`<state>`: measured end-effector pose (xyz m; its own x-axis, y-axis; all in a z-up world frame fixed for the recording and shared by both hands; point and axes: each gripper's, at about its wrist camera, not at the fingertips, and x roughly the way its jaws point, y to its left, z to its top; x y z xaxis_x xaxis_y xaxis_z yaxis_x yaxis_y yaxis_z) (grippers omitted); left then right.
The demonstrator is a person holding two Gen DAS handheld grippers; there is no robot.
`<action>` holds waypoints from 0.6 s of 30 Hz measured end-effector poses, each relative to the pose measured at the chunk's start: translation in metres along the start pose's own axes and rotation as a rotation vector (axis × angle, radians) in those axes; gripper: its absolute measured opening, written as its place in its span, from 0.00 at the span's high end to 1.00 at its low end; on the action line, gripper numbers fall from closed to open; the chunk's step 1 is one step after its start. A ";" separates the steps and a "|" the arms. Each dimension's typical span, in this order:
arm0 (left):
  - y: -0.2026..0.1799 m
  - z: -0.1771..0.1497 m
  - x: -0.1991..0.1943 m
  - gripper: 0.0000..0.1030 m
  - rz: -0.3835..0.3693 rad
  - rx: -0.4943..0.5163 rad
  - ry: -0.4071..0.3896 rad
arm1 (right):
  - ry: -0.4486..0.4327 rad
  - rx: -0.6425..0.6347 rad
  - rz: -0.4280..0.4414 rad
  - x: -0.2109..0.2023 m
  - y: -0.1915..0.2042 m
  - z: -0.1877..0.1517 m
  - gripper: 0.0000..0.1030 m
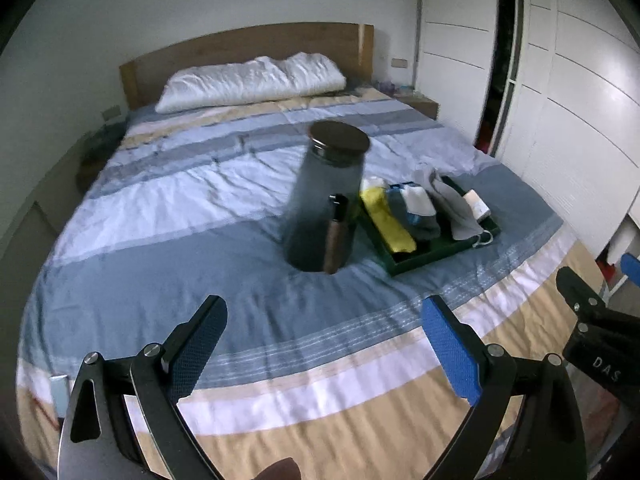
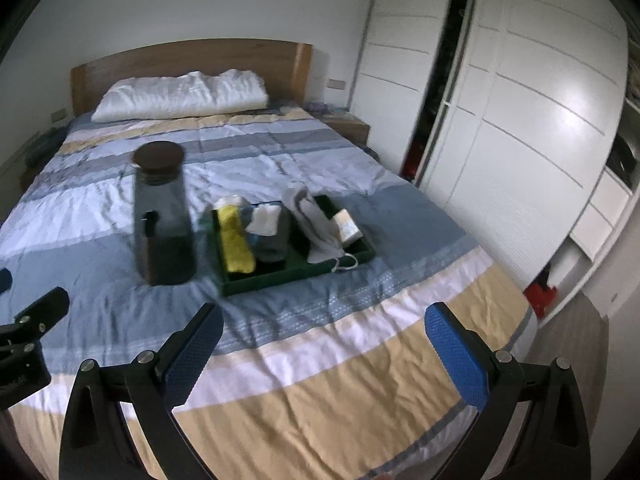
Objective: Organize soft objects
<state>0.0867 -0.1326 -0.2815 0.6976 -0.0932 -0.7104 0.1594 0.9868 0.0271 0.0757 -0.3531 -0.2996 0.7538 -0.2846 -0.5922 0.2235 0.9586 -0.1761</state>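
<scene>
A dark green tray (image 1: pixel 424 258) (image 2: pixel 280 276) lies on the bed and holds soft items: a yellow cloth (image 1: pixel 390 220) (image 2: pixel 236 246), rolled grey and white socks (image 1: pixel 416 210) (image 2: pixel 270 232), a grey face mask (image 1: pixel 456 208) (image 2: pixel 320 232) and a small white block (image 1: pixel 476 204) (image 2: pixel 348 226). A tall dark glass jar with a brown lid (image 1: pixel 326 196) (image 2: pixel 162 212) stands left of the tray. My left gripper (image 1: pixel 324 340) is open and empty above the bedspread, short of the jar. My right gripper (image 2: pixel 324 344) is open and empty, short of the tray.
The striped bedspread (image 1: pixel 200 216) (image 2: pixel 360 380) covers the bed, with a white pillow (image 1: pixel 252 80) (image 2: pixel 184 94) at the wooden headboard. White wardrobe doors (image 1: pixel 560 100) (image 2: pixel 520 120) stand on the right. A bedside table (image 2: pixel 348 122) is by the headboard.
</scene>
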 end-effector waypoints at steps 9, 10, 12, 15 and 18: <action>0.007 -0.015 -0.070 0.08 0.118 -0.064 0.001 | -0.034 -0.066 0.148 -0.068 -0.016 0.013 0.00; 0.006 -0.016 -0.075 0.07 0.118 -0.077 0.014 | -0.036 -0.081 0.152 -0.074 -0.021 0.013 0.00; 0.004 -0.020 -0.089 0.05 0.125 -0.101 0.021 | -0.032 -0.102 0.182 -0.086 -0.028 0.013 0.00; -0.003 -0.027 -0.102 0.05 0.154 -0.109 0.013 | -0.051 -0.136 0.212 -0.103 -0.039 0.013 0.00; -0.009 -0.032 -0.112 0.05 0.170 -0.123 0.006 | -0.076 -0.157 0.234 -0.117 -0.053 0.011 0.00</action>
<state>-0.0152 -0.1269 -0.2242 0.7027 0.0766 -0.7073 -0.0469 0.9970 0.0614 -0.0175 -0.3706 -0.2123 0.8190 -0.0495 -0.5716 -0.0556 0.9848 -0.1648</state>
